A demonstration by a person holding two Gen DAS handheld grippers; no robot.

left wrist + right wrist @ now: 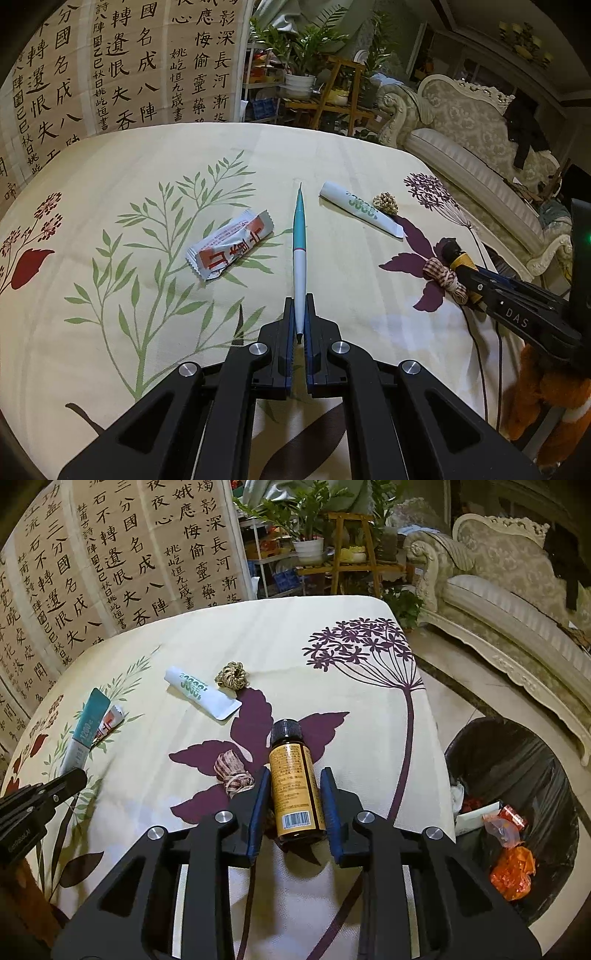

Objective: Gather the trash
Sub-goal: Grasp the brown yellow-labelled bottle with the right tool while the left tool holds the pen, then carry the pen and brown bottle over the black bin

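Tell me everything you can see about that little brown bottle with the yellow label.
The small brown bottle lies on its side on the flowered tablecloth, black ribbed screw cap pointing away, base toward the camera. A yellow-orange label with fine print and a barcode near the base wraps its body. It looks like dark glass or plastic; the cap is on. The right gripper has its blue pads on both sides of it, pressing its sides. A knotted scrap of ribbon lies just left of it.

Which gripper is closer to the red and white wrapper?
Left. The left gripper, shut on a teal sachet, sits beside the wrapper; the right gripper is farther, at the bottle.
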